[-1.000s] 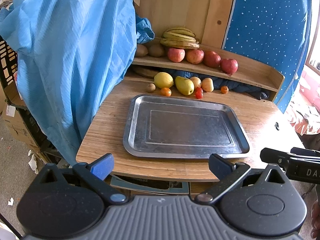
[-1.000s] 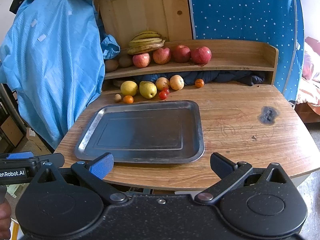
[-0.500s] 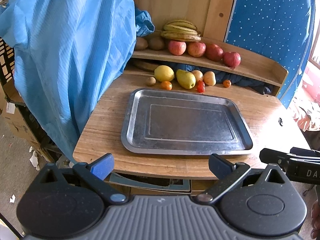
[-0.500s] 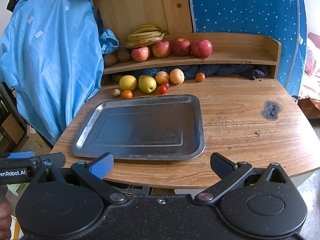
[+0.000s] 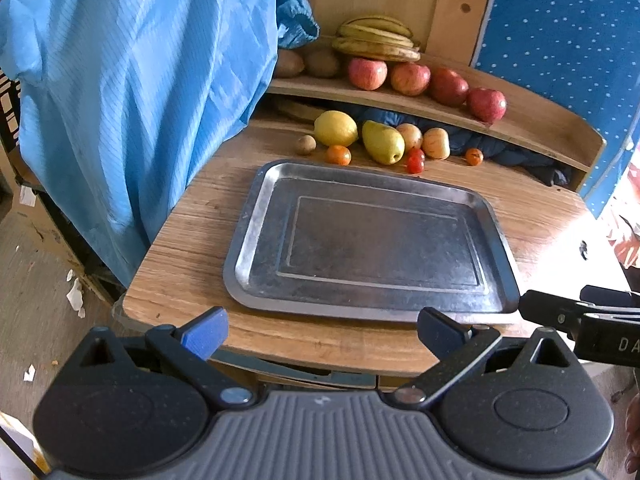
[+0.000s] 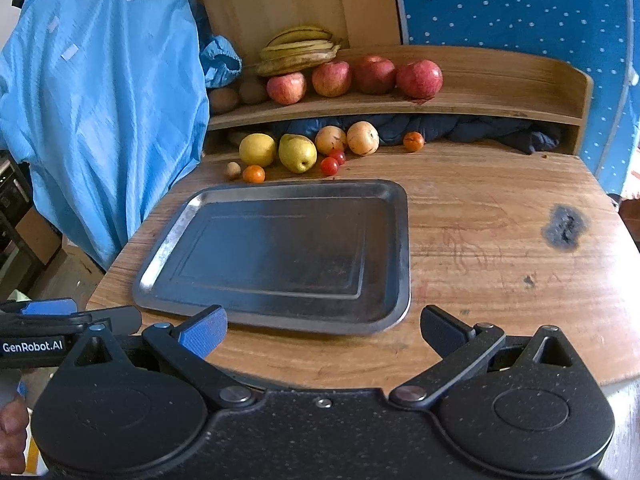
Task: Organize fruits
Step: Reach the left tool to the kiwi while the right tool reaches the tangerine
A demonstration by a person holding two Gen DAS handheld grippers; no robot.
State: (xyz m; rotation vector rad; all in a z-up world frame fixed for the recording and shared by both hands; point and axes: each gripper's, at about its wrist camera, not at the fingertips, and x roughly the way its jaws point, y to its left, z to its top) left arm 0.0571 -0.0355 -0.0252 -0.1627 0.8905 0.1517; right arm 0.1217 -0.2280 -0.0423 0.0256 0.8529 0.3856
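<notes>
I find both grippers at the near edge of the table [image 6: 480, 208], short of any fruit. The left gripper [image 5: 322, 328] stands with its jaws wide apart and nothing between them; the right gripper [image 6: 324, 326] is likewise spread wide and carrying nothing. A bare metal tray [image 5: 248, 240] lies flat in the middle of the table. The loose fruit sits in a row just beyond the tray's far rim: a lemon [image 5: 335, 128], a pear [image 5: 383, 142], an orange [image 5: 338, 155], a small brown fruit [image 5: 306, 144], cherry tomatoes [image 5: 415, 161], two pale round fruits [image 5: 436, 143] and a second small orange one [image 5: 474, 156] further right. On the shelf [image 5: 532, 128] above are four apples [image 5: 408, 78], bananas [image 5: 376, 42] and two brown fruits [image 5: 322, 63]. I judge no fruit has yet been organized. In my assessment the lemon and apples are firm and moderately heavy, best taken across the widest part. The pear tapers and may slip, so I would close on its broad lower half. The tomatoes are soft, smooth and prone to roll; they call for a light, centred squeeze. The bananas look ripe and would bruise under pressure.
</notes>
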